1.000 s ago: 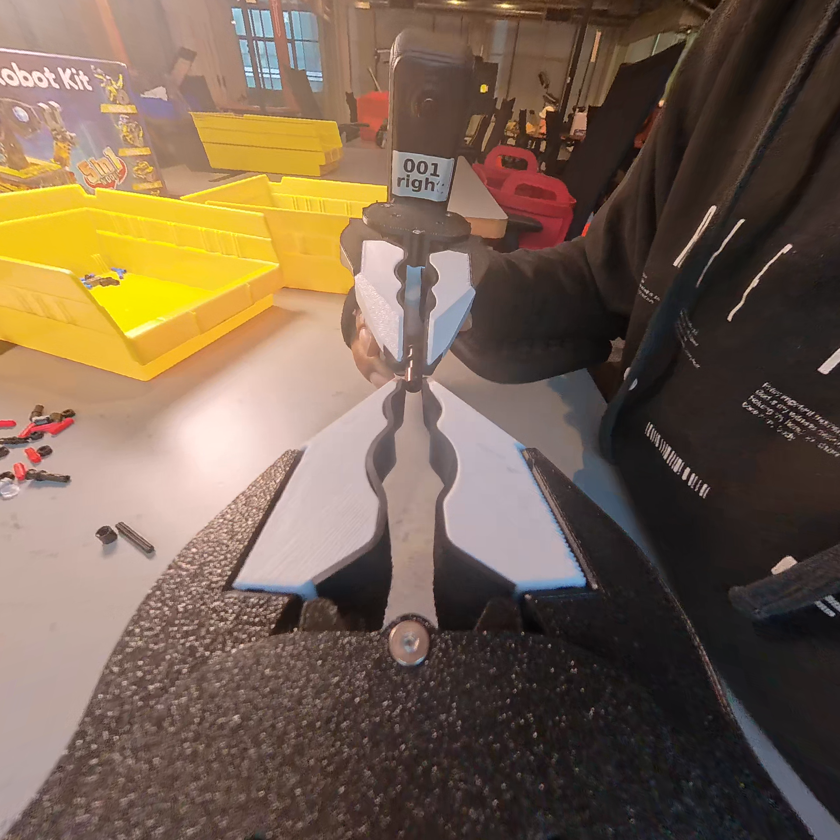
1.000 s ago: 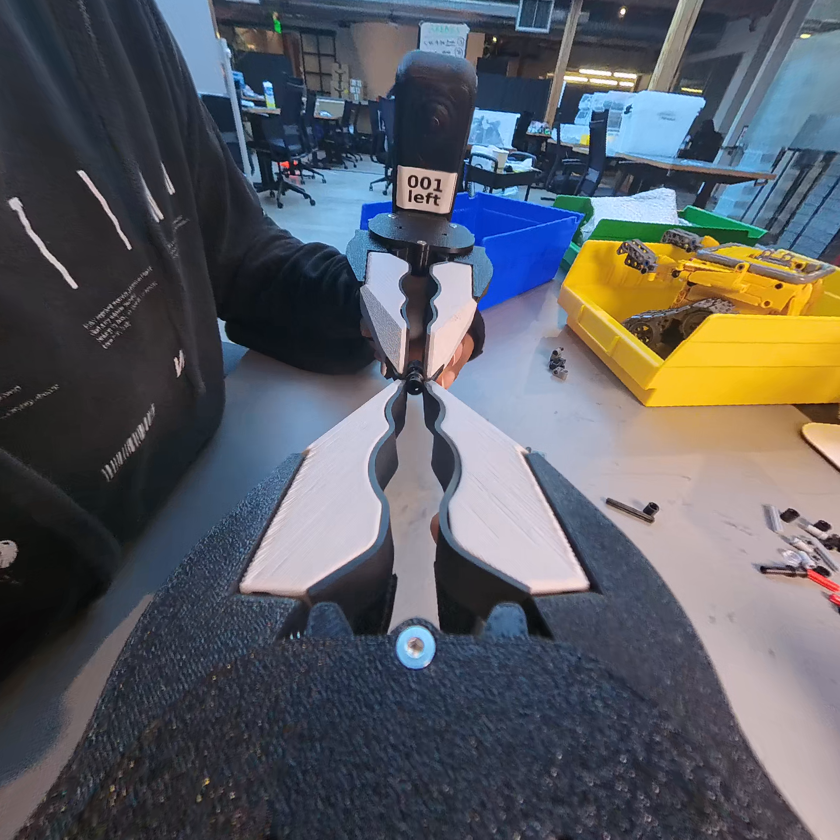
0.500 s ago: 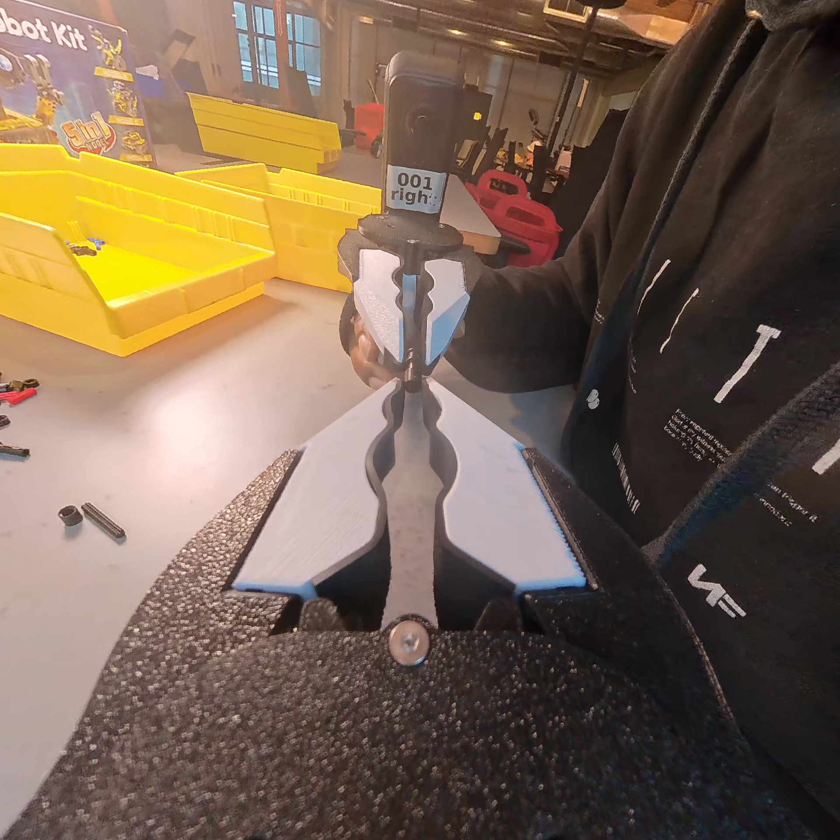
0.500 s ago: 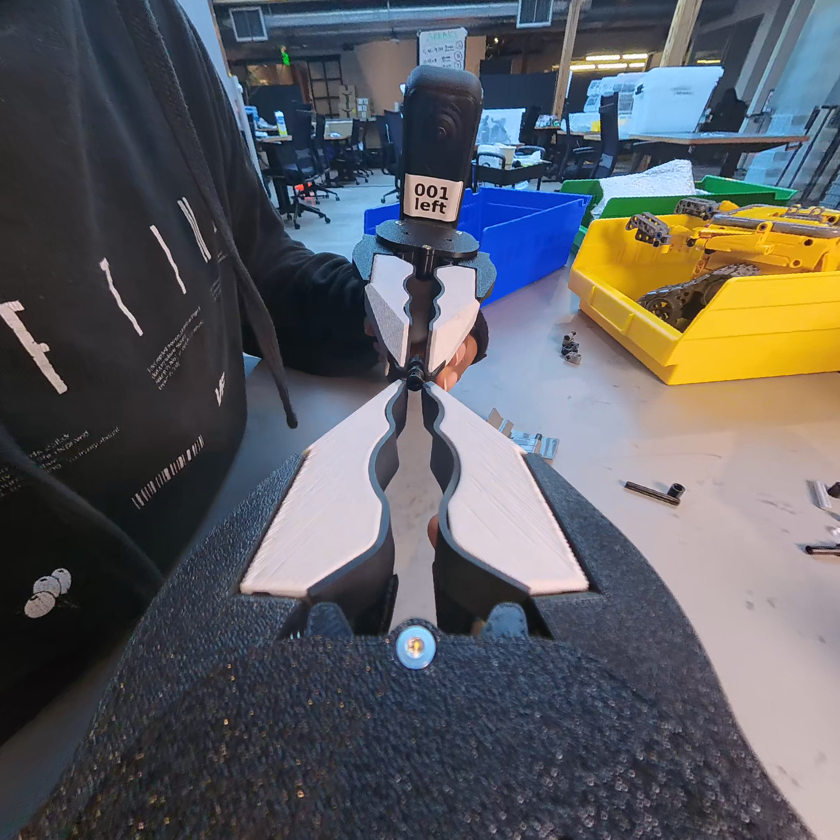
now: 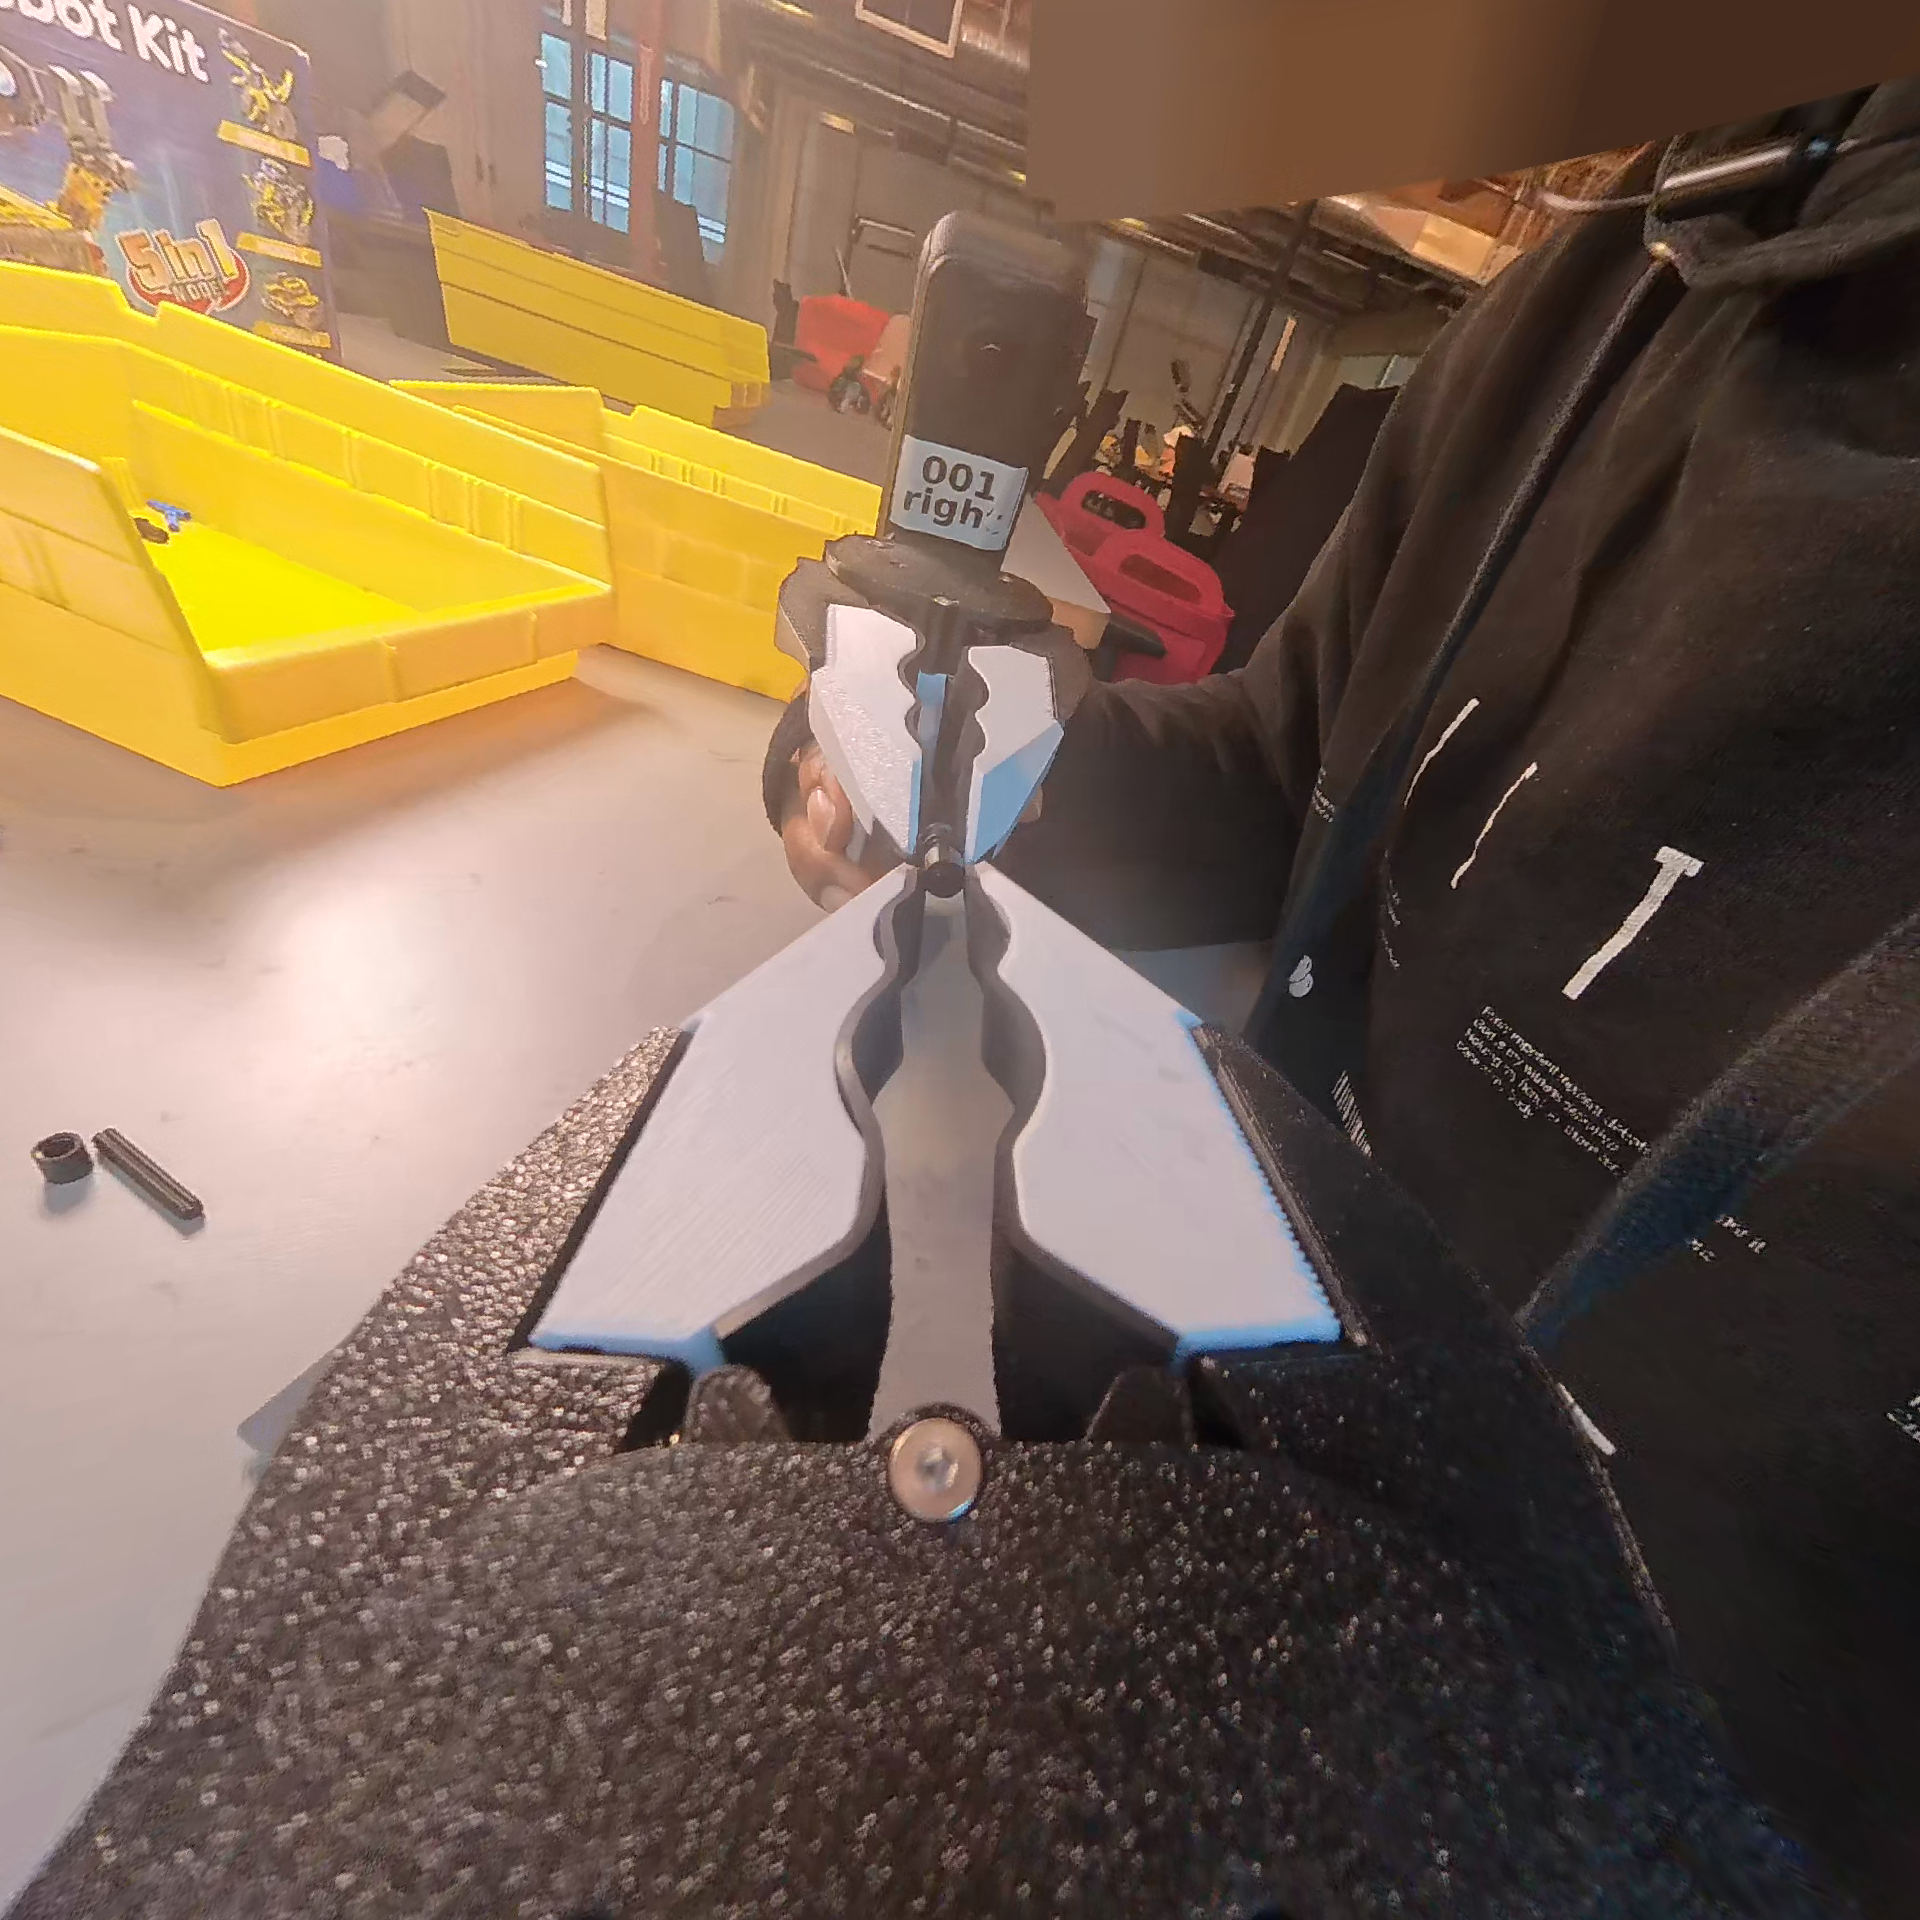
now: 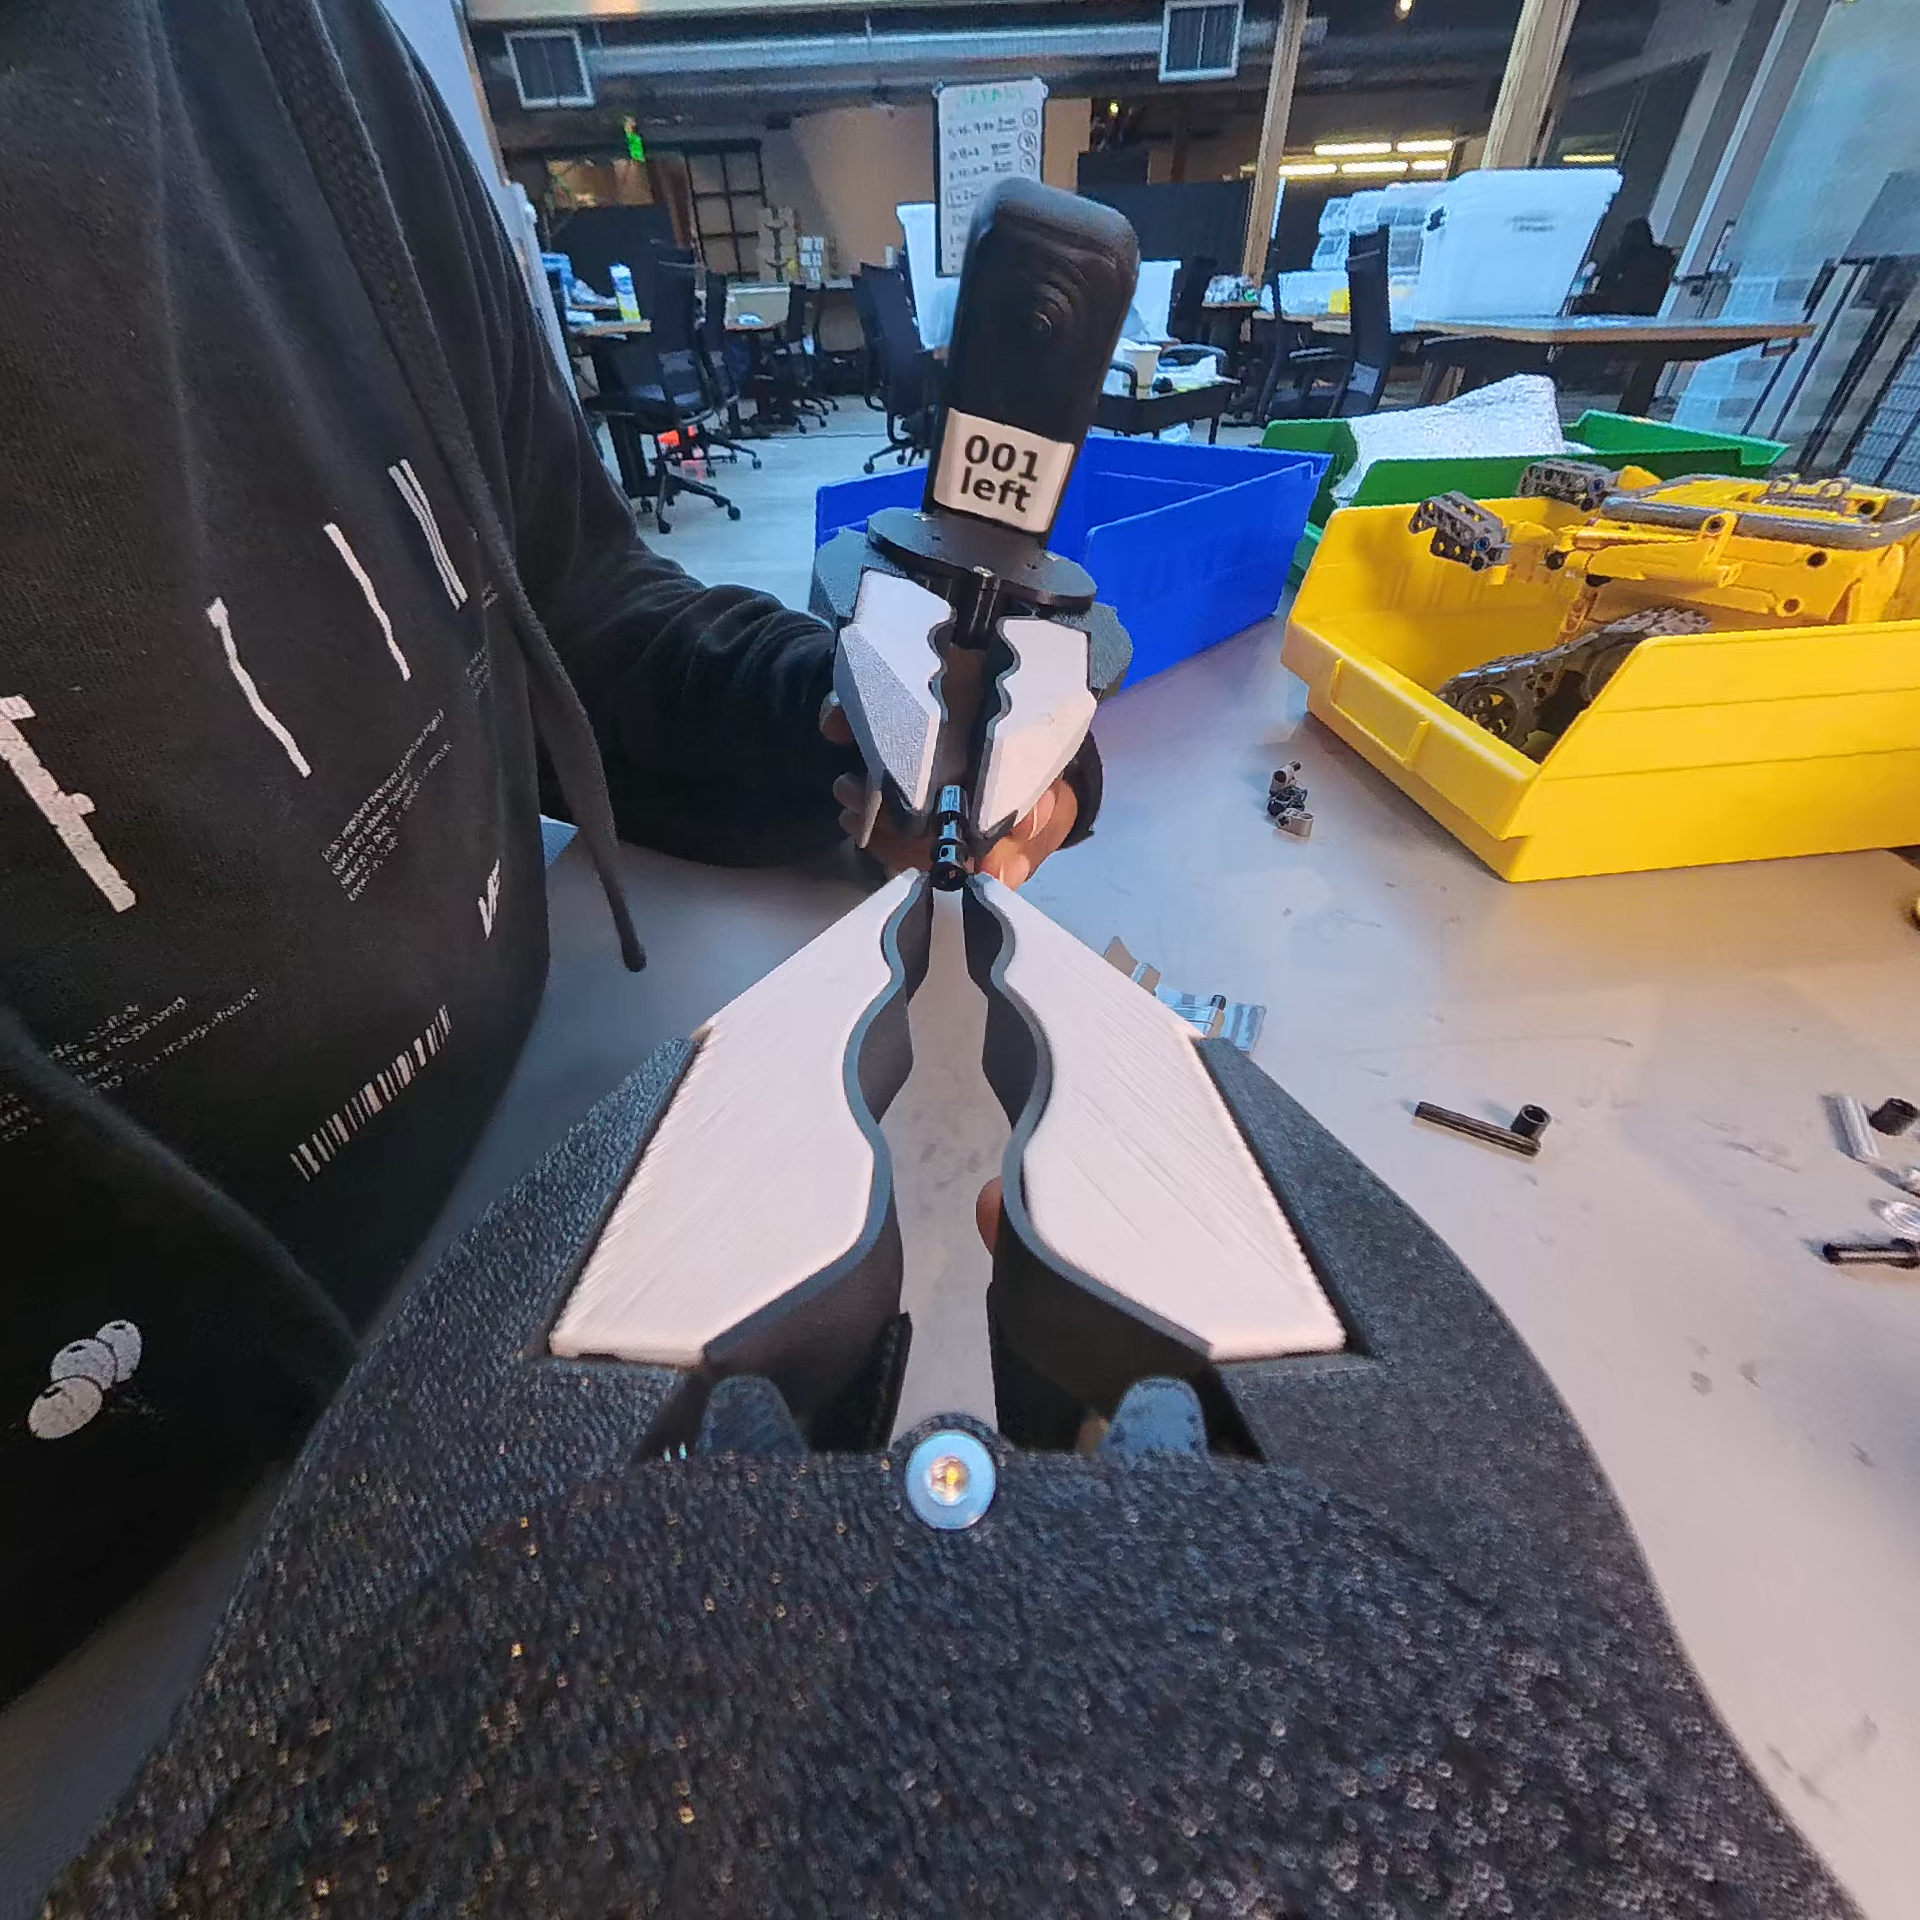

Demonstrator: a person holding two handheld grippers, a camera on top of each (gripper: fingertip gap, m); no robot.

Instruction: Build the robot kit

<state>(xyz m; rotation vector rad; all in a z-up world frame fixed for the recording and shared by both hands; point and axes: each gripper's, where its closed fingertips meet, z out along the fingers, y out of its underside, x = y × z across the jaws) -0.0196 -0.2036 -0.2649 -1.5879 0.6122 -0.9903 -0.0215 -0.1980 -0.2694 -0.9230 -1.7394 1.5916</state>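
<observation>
My two grippers meet tip to tip above the grey table [image 5: 416, 935]. A small black pin piece [image 6: 948, 836] spans between their tips. In the left wrist view my left gripper [image 5: 940, 888] is closed around the pin's [image 5: 942, 868] near end, and the right gripper [image 5: 940, 847] faces it, shut on the far end. In the right wrist view my right gripper [image 6: 948, 883] pinches the pin's lower end, and the left gripper [image 6: 948, 816] grips its upper end. A hand holds each gripper from behind.
A person in a black hoodie [image 5: 1558, 831] stands close beside both grippers. A black axle [image 5: 145, 1174] and bushing [image 5: 60, 1156] lie on the table. Yellow bins [image 5: 364, 665] stand behind. A yellow tracked model [image 6: 1662, 551] sits in a yellow bin [image 6: 1662, 769] beside a blue bin [image 6: 1195, 551]. Small loose parts [image 6: 1288, 800] lie nearby. The grippers are tip to tip, or close to it.
Both grippers stayed tip to tip on the pin while moving together. The views tilted up, and the red loose parts slid out of the left wrist view.
</observation>
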